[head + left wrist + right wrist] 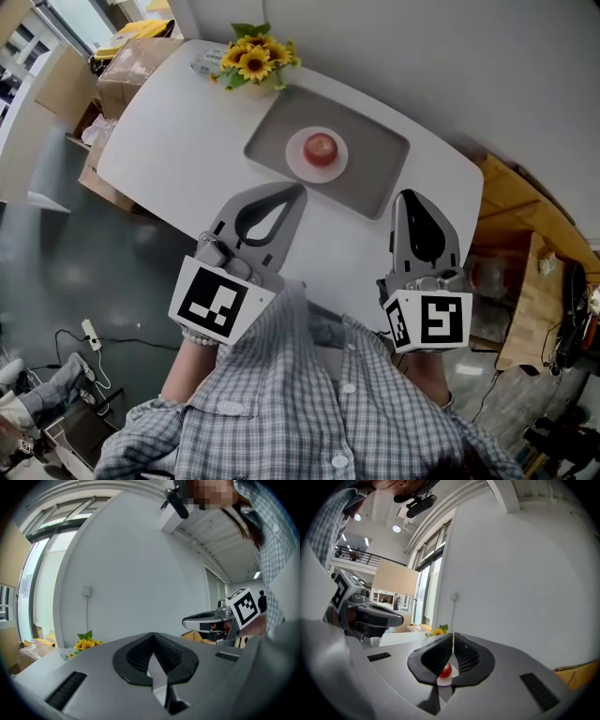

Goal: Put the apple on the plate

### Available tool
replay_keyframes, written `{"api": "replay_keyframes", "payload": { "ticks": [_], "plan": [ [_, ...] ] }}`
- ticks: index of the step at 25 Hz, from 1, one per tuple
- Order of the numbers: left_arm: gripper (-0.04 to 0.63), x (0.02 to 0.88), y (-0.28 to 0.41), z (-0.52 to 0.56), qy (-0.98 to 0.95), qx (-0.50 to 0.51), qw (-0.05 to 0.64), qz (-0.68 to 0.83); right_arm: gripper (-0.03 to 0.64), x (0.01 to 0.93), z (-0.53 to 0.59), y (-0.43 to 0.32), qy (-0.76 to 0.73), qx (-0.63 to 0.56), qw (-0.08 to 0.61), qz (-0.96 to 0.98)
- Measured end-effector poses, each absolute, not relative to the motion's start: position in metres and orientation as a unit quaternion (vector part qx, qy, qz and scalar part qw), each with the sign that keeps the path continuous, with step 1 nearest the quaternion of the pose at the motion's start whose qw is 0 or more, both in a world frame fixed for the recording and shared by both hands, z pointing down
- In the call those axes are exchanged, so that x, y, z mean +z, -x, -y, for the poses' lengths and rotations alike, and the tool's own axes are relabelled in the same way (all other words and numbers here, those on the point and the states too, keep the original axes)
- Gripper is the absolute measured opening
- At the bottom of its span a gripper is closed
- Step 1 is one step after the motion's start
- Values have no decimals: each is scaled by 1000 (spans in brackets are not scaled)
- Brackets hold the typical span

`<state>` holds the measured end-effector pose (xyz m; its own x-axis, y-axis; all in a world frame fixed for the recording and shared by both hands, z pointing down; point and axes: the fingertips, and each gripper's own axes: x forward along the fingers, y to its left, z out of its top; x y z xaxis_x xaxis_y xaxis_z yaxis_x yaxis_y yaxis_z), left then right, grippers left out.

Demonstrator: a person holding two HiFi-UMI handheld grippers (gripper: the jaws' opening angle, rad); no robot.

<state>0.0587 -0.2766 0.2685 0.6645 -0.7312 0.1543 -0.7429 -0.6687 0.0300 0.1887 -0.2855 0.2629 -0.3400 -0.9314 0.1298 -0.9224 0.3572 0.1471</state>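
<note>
I am holding the left gripper (298,192) and right gripper (405,195) clear, jaws together and empty, judging any forward reach as risking nudging the apple (321,147) off the plate (292,156)

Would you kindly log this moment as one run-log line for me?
apple: on plate, in tray | left gripper: shut, empty, clear of apple | right gripper: shut, empty, clear of apple | task: looks done

apple (321,147): red, upright | on round pink plate (300,161)

Red apple (321,147), white plate (294,159), grey tray (377,161), yellow sunflowers (253,61)
</note>
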Motion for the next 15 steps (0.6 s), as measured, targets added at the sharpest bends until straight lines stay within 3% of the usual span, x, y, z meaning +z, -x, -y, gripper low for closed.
{"api": "replay_keyframes", "payload": {
  "ticks": [15],
  "plan": [
    [9,270,-57,277,-911,66,42,406,29,270,284,-181,-551,-14,106,827]
  ]
}}
